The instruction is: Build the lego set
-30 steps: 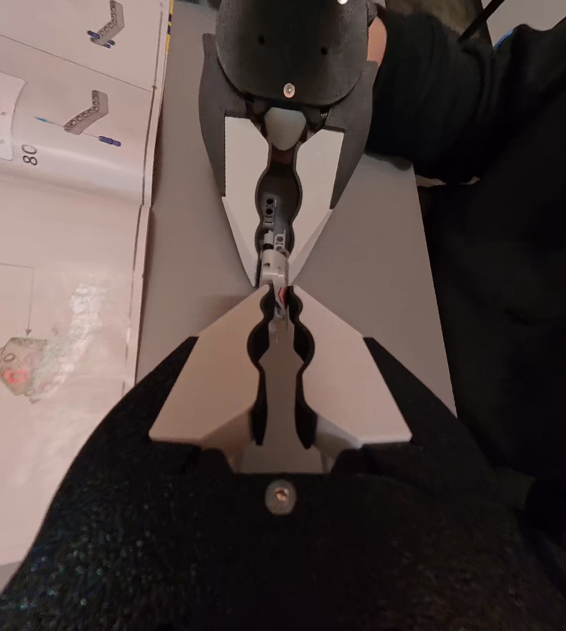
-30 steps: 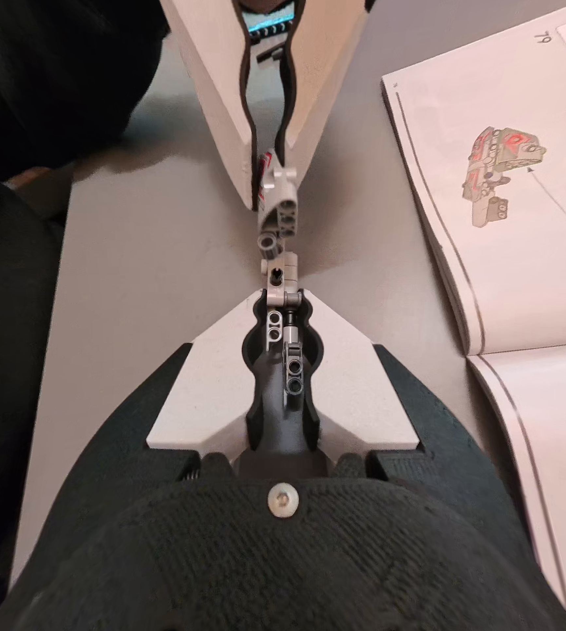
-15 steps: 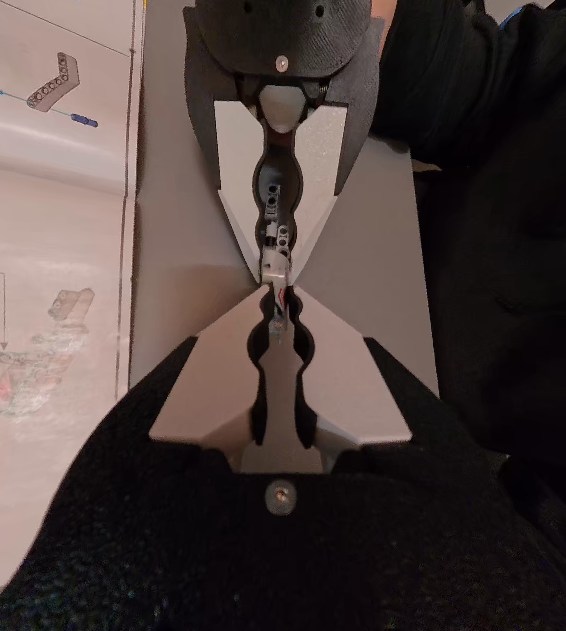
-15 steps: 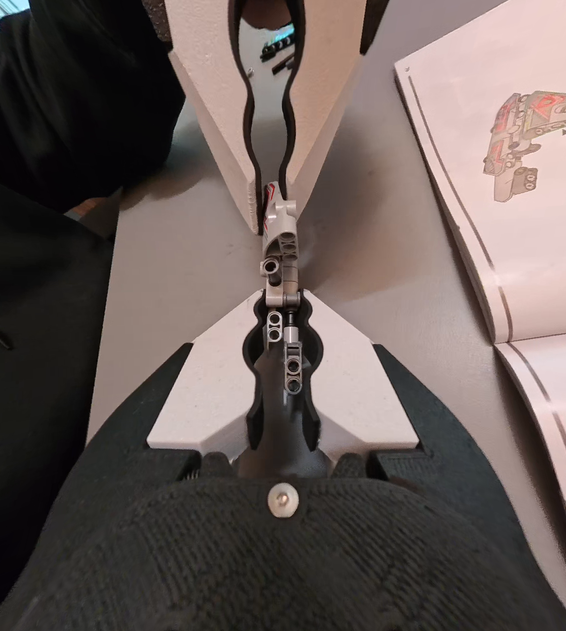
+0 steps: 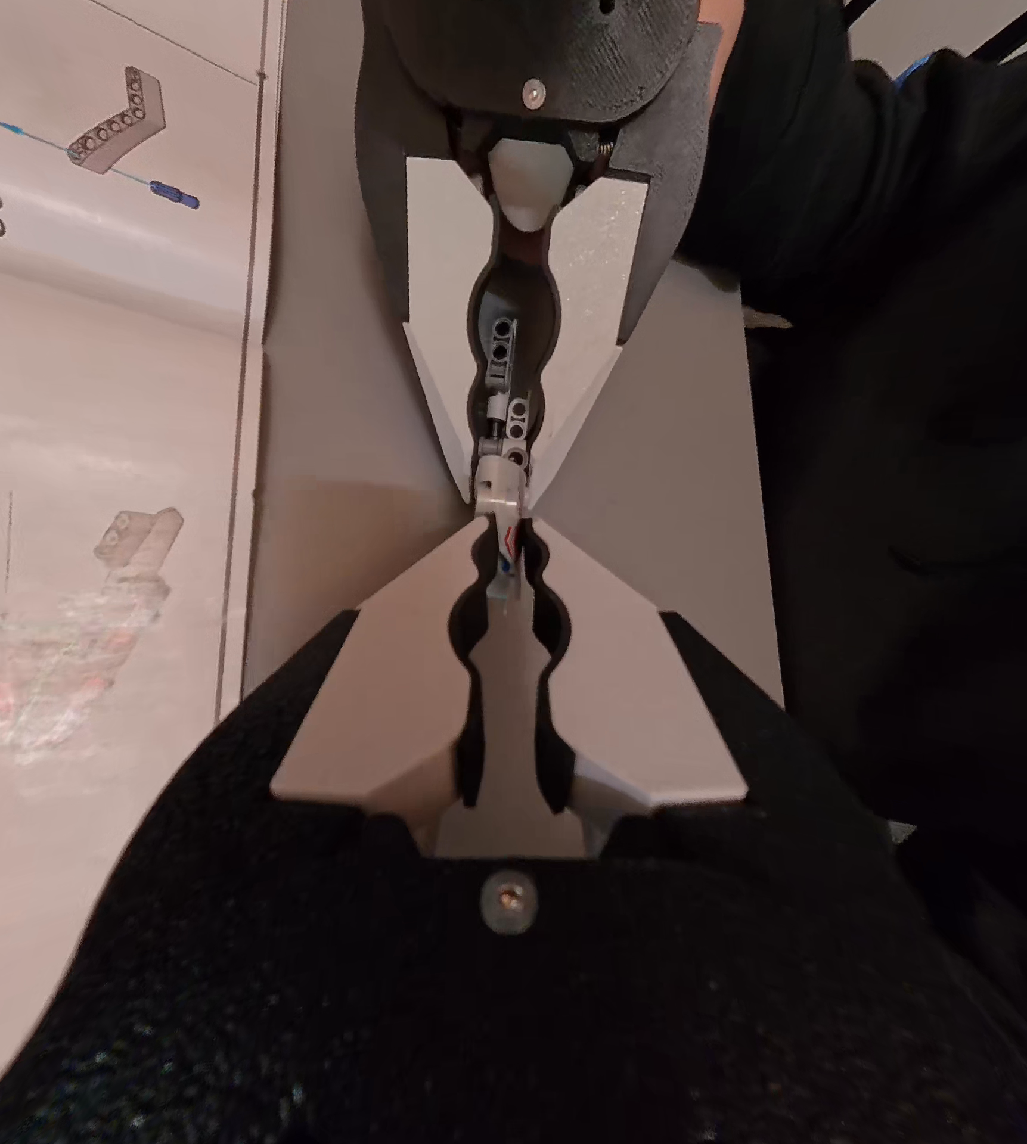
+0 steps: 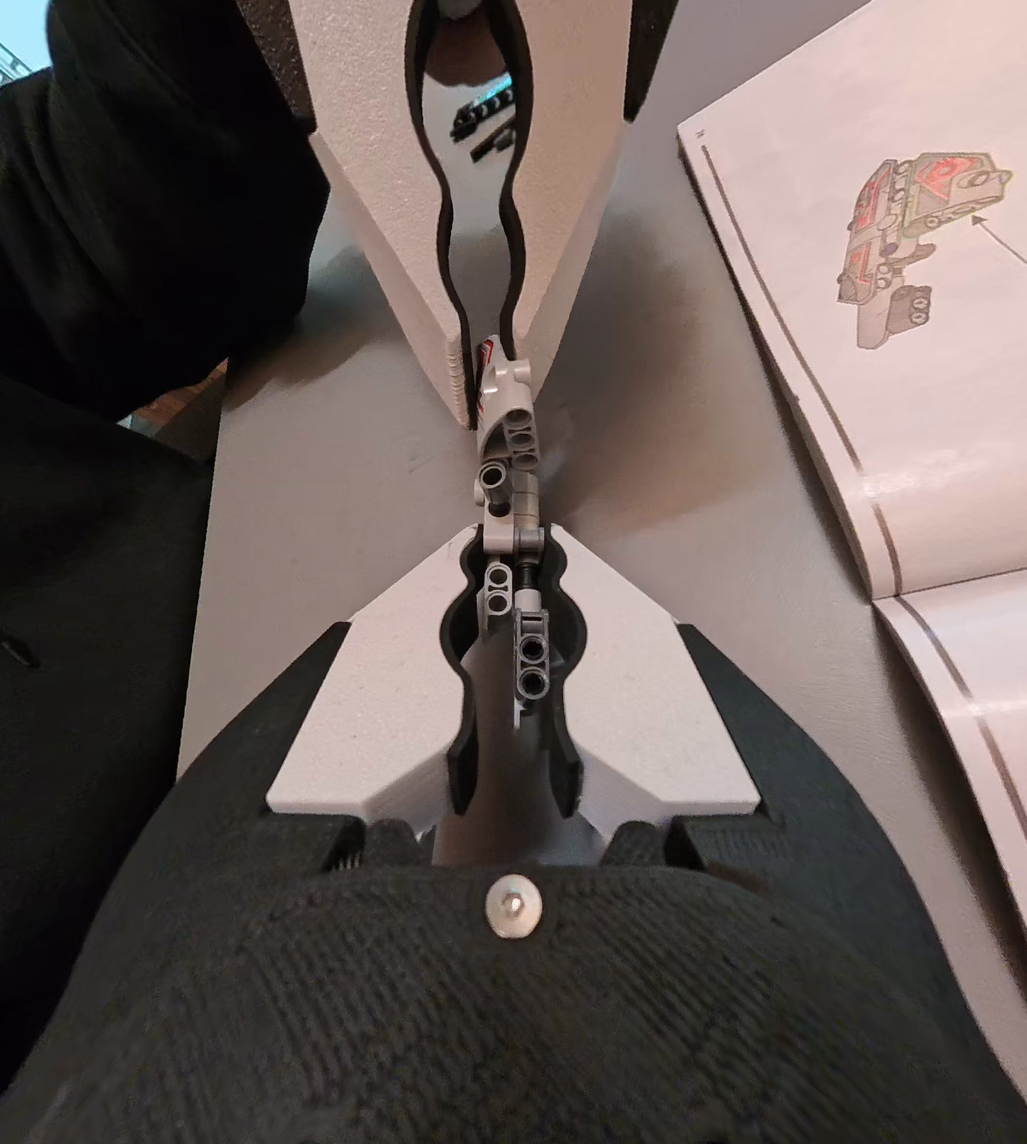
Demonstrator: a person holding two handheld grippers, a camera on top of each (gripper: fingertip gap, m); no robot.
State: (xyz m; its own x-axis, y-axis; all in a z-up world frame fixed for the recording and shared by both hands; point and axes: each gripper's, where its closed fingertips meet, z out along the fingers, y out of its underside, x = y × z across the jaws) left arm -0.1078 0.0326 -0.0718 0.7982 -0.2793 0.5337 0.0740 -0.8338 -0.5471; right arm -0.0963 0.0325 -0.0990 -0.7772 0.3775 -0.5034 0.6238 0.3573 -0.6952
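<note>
Left gripper [image 5: 506,526] clamped narrowly on a light grey curved panel [image 5: 507,545] with red and blue markings, held right at the fingertips. Right gripper [image 6: 514,532] closed on a grey beam assembly [image 6: 514,613], its body lying back between the jaws, its light grey connector end [image 6: 507,495] poking just beyond the tips. Both grippers tip to tip, facing each other above the grey table [image 6: 325,526].

Compared with 1 second ago: gap between the 2 parts gone. Panel's holed end [image 6: 514,427] now touching the connector end, where earlier a clear space showed between them. Likely meaning: mating under way, pin and hole meeting, though whether fully seated cannot be told from here. Next call, as a judgement: steady axial push, no twist, since both holds are thin fingertip grips and could slip.

Open instruction booklet [image 5: 96,371] off to one side of the jaws. A few dark loose pieces [image 6: 486,124] far beyond the left jaws.
</note>
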